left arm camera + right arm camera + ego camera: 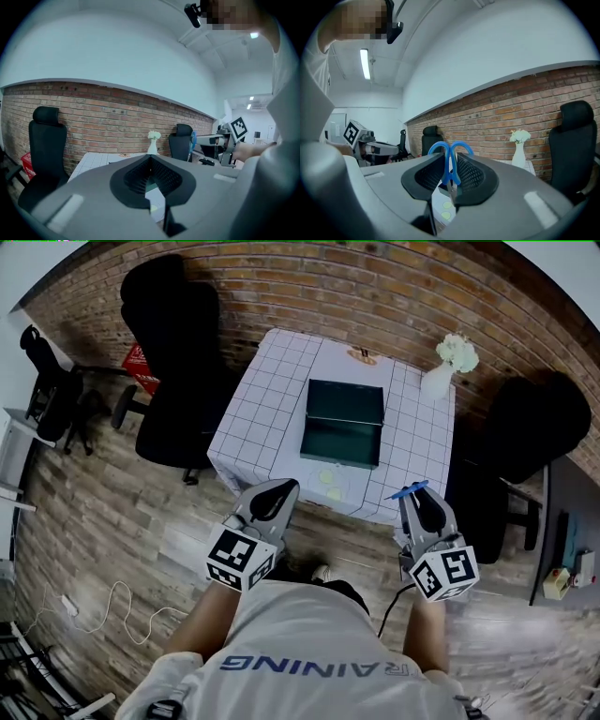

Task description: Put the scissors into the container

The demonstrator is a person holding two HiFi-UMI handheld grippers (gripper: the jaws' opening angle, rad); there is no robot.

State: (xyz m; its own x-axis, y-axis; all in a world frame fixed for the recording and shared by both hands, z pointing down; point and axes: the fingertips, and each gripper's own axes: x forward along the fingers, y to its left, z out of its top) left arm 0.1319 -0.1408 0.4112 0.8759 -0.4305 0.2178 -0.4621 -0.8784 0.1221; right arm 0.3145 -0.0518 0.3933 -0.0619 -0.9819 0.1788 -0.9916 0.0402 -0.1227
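Observation:
A pair of blue-handled scissors stands between the pads of my right gripper, which is shut on it; the handle loops stick out past the tips. In the head view the scissors show as a blue streak at my right gripper, just off the table's near right corner. The dark green container lies open in the middle of the white gridded table. My left gripper hovers off the near left corner. Its jaws are shut with nothing in them.
A white vase with flowers stands at the table's far right corner. A small orange item lies at the far edge. Black office chairs stand left and right of the table. A brick wall runs behind.

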